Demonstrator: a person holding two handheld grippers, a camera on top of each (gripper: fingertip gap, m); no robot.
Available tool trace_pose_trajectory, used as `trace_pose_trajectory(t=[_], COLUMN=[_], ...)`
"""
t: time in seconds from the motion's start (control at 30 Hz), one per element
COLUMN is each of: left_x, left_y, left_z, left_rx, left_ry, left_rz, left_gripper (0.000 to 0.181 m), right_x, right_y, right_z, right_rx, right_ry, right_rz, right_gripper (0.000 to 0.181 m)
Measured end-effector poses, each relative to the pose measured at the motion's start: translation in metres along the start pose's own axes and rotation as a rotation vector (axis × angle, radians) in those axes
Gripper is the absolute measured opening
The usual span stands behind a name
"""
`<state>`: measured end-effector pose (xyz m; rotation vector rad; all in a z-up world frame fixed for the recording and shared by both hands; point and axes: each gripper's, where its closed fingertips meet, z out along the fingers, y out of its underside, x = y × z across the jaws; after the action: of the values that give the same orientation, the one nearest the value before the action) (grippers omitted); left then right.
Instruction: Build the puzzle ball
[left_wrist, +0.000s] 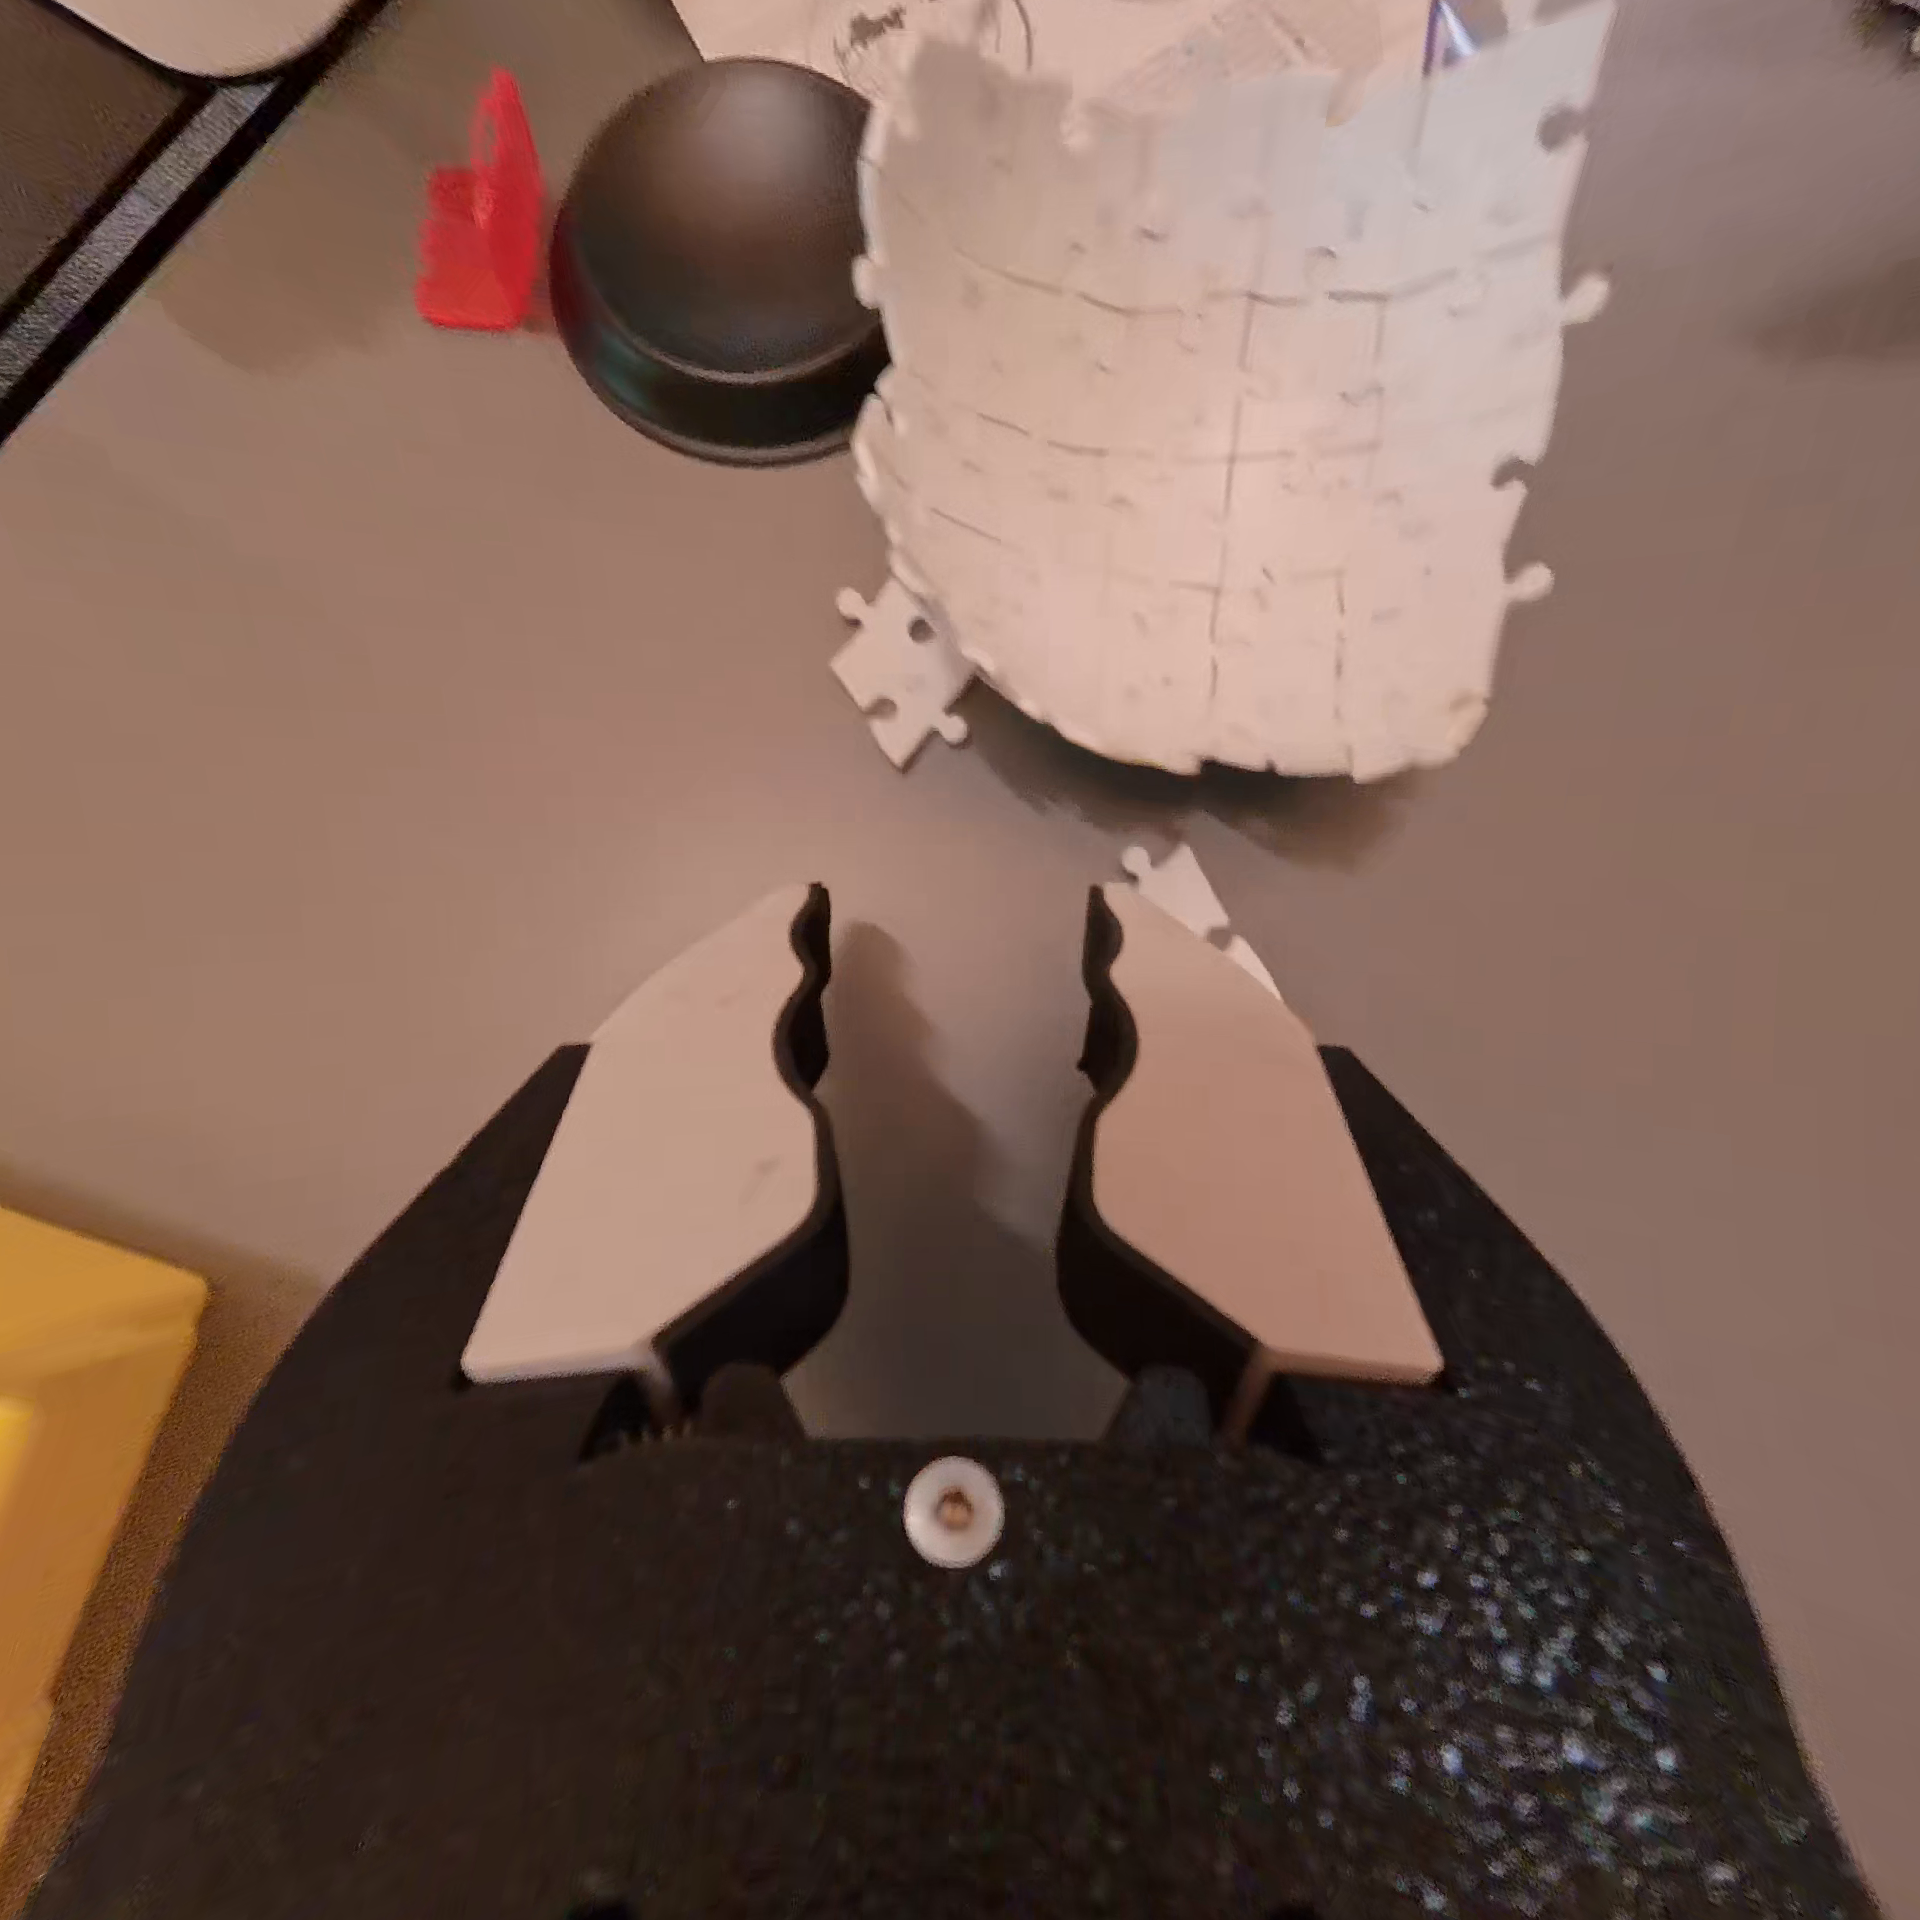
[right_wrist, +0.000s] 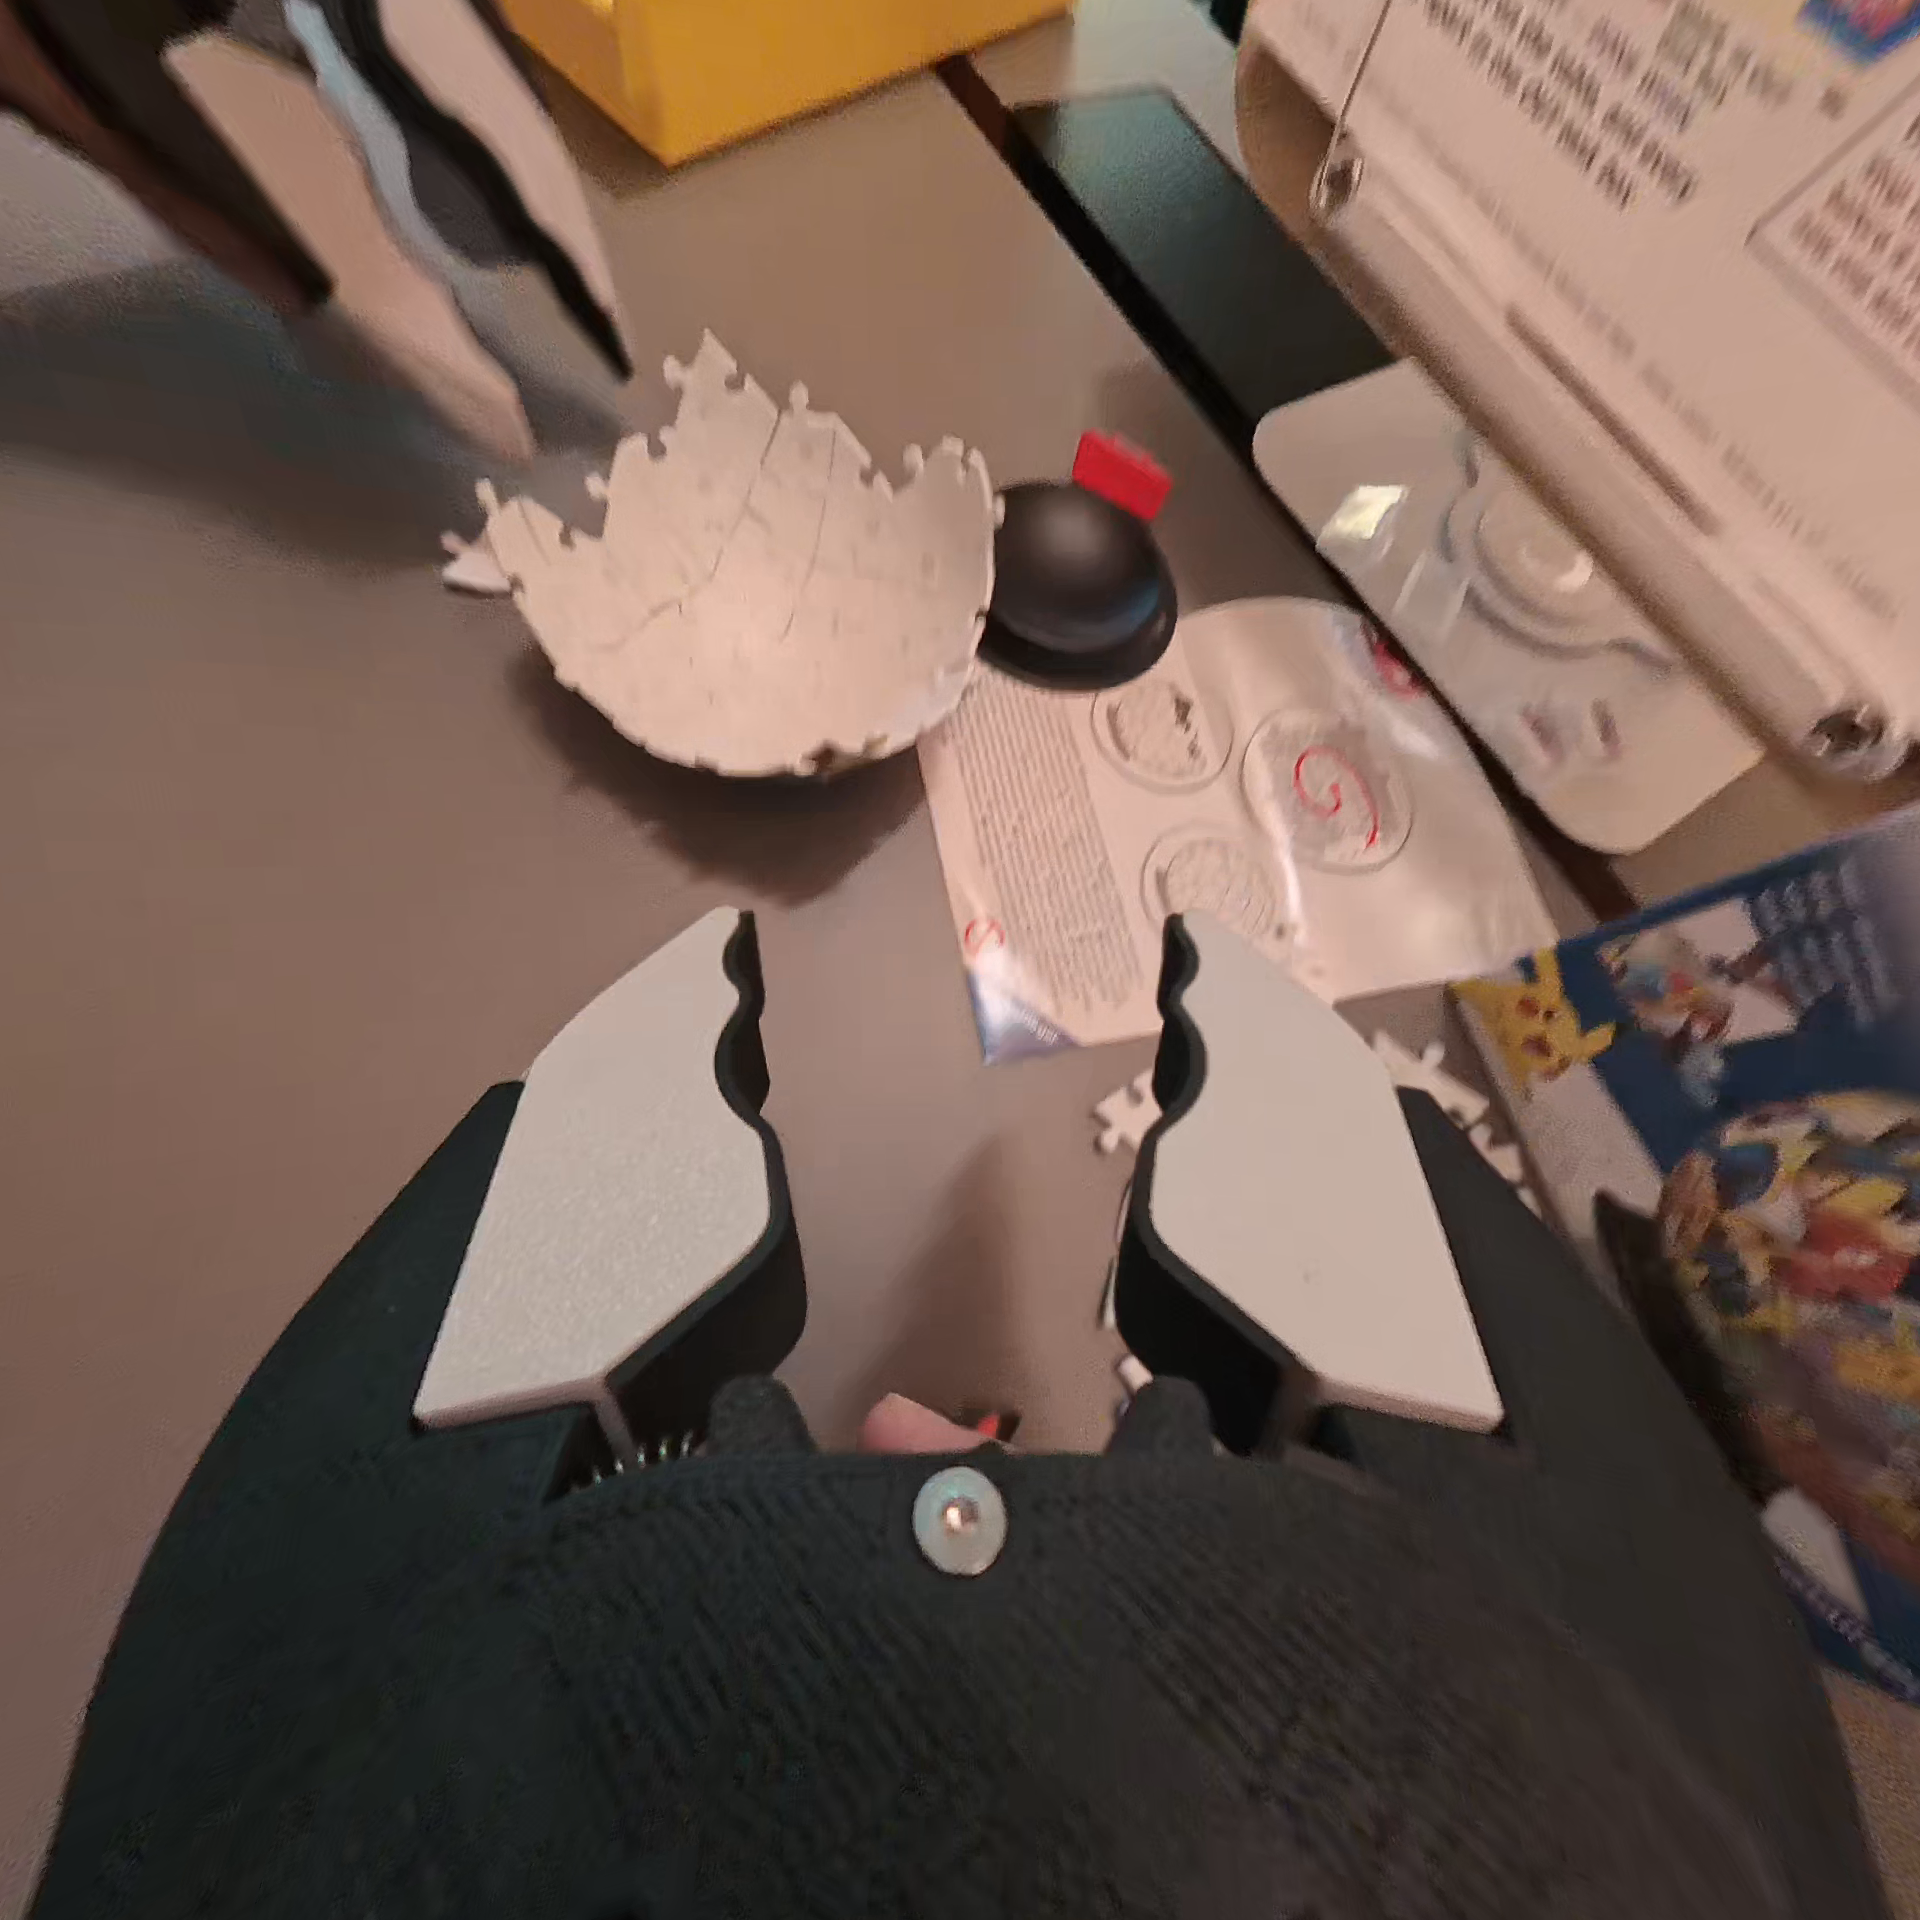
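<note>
A half-built white puzzle ball shell (left_wrist: 1195, 416) lies on the grey table with its hollow side up, like a bowl (right_wrist: 748, 613). One loose white piece (left_wrist: 899, 675) lies at its rim, and another piece (left_wrist: 1184, 894) lies just beside my left gripper's right finger. My left gripper (left_wrist: 958, 914) is open and empty, just short of the shell; it also shows in the right wrist view (right_wrist: 416, 208). My right gripper (right_wrist: 958, 935) is open and empty, farther back from the shell. Several loose pieces (right_wrist: 1127, 1117) lie by its right finger.
A black dome stand (left_wrist: 717, 260) and a small red part (left_wrist: 483, 229) sit beside the shell. An instruction sheet (right_wrist: 1195, 831) and the colourful puzzle box (right_wrist: 1714, 1195) lie to the right. There is a yellow box (right_wrist: 779, 62) and a white device with clear plastic (right_wrist: 1507, 582). To the loose white piece (left_wrist: 899, 675): left tips about 6 cm, right tips about 20 cm.
</note>
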<state>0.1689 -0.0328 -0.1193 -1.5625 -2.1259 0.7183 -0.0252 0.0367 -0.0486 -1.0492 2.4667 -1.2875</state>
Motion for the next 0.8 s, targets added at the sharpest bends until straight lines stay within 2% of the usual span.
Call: trace_pose_trajectory(t=[0.17, 0.3, 0.37, 0.47, 0.5, 0.6, 0.8], left_x=[-0.009, -0.007, -0.011, -0.013, -0.012, -0.016, -0.010], left_y=[-0.022, -0.021, -0.017, -0.018, -0.018, -0.017, -0.011], left_z=[0.018, 0.034, 0.040, 0.043, 0.043, 0.042, 0.038], left_rx=[0.024, 0.009, -0.012, 0.015, 0.028, 0.054, 0.041], left_ry=[0.110, 0.161, 0.142, 0.169, 0.190, 0.205, 0.267], left_rz=[0.053, 0.139, 0.213, 0.255, 0.250, 0.232, 0.218], left_gripper=[0.052, 0.050, 0.048, 0.046, 0.041, 0.006, 0.004], right_x=[-0.014, -0.021, -0.023, -0.026, -0.026, -0.024, -0.015], right_y=[0.030, 0.046, 0.052, 0.054, 0.053, 0.051, 0.043], right_z=[-0.009, -0.016, -0.018, -0.018, -0.017, -0.015, -0.004], right_rx=[0.015, 0.010, 0.005, 0.012, 0.024, 0.047, 0.067], right_ry=[-0.007, 0.009, 0.010, 0.009, 0.015, 0.027, 0.041], right_rz=[0.073, 0.090, 0.096, 0.114, 0.120, 0.127, 0.186], right_gripper=[0.073, 0.073, 0.073, 0.074, 0.074, 0.074, 0.074])
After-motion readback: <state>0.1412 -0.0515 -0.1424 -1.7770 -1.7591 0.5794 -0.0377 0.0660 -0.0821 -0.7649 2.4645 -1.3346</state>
